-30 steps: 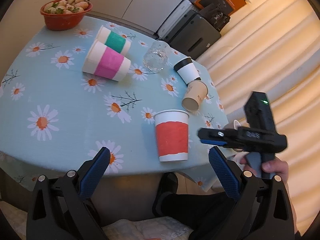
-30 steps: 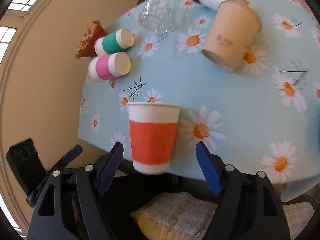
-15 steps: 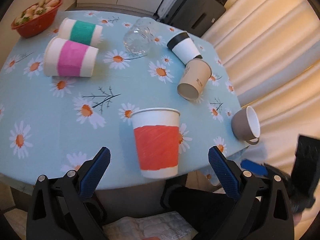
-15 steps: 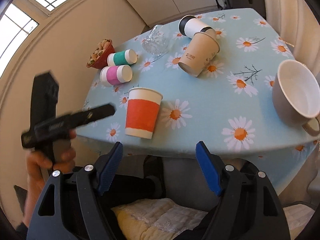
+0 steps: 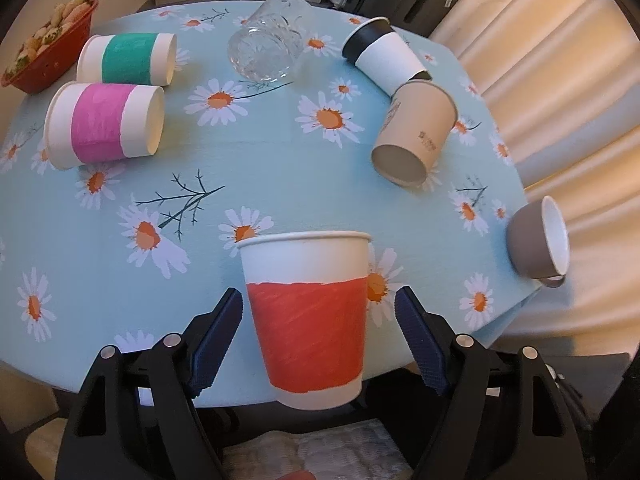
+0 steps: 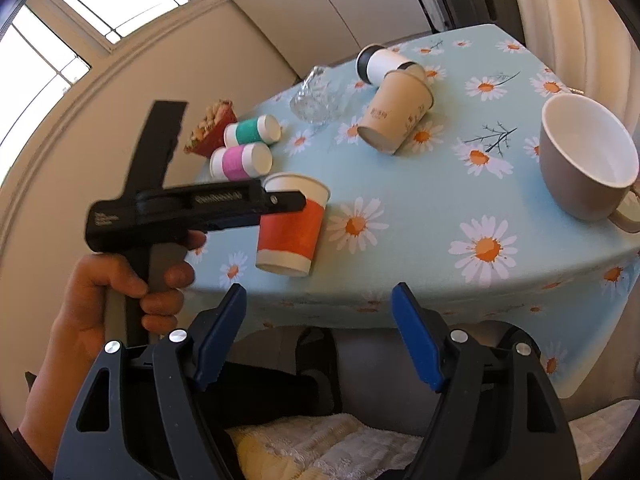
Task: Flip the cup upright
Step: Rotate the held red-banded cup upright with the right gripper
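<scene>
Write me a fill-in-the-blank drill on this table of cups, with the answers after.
1. The only paper cup standing upright has a band colored ____.
2. The pink-banded cup lies on its ____.
3. The jaws of the left gripper are ____.
4. The clear glass lies beside the cup with a ____ rim.

Answers: red, side, open, black

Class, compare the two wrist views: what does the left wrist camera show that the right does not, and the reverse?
Left wrist only: the left gripper seen from behind, open around the upright red-banded cup.

Right wrist only: the hand gripping the left tool, the window, and the open right gripper.

Both: that cup, the tipped tan cup and the grey mug on its side.
</scene>
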{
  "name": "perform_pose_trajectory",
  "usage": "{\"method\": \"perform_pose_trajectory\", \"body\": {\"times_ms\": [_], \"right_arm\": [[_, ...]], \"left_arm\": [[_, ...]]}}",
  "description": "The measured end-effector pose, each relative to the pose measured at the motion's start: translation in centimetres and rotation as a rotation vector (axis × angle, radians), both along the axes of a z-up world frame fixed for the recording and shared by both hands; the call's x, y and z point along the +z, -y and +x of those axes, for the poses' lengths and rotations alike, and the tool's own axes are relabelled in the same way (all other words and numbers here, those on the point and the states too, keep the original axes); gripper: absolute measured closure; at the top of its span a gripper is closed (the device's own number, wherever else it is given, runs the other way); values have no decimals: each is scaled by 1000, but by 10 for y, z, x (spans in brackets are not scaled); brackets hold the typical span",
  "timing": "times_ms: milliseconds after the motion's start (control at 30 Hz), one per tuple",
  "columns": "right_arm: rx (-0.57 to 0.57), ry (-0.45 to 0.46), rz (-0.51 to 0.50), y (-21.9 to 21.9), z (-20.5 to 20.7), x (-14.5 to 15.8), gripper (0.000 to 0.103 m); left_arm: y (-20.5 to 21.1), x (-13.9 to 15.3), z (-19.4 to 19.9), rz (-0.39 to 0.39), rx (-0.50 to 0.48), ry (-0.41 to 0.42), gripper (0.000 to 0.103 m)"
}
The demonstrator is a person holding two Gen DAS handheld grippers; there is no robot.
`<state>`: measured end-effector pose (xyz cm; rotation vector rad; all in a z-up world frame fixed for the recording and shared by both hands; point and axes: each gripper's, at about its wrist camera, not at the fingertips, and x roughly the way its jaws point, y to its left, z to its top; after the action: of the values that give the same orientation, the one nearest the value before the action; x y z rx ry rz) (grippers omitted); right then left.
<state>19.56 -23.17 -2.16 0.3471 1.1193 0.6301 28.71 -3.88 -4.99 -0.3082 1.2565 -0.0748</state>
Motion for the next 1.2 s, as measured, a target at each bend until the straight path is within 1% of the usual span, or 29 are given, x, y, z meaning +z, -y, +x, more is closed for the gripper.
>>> {"method": "perform_pose_trajectory", "body": {"times_ms": [67, 100, 233, 333, 667, 767, 933, 1067, 1200], "right_arm": [[-9, -9, 16, 3, -1, -2, 29], [-11, -13, 24, 4, -1, -3, 29], [-20, -6, 22, 5, -1, -3, 29], [-41, 14, -6, 6, -2, -1, 29], [-40, 7, 13, 7, -3, -2, 29], [-35, 18, -5, 5, -3, -2, 29], [-30, 36, -35, 0, -5, -2, 29], [-28, 49, -57, -3, -6, -2, 29], [-23, 65, -78, -6, -7, -1, 29]], "left_arm": [[2, -2, 2, 9, 0, -10, 29], [3, -4, 3, 17, -1, -16, 33], [6, -9, 8, 27, -5, -34, 38], [5, -8, 11, 16, 4, -37, 38], [2, -8, 11, -7, 17, -26, 39], [1, -4, 6, -12, 11, -6, 40], [-1, 9, -4, 8, 6, 41, 40], [-2, 22, -14, 6, 7, 103, 40], [-5, 36, -29, 5, 32, 176, 40]]}}
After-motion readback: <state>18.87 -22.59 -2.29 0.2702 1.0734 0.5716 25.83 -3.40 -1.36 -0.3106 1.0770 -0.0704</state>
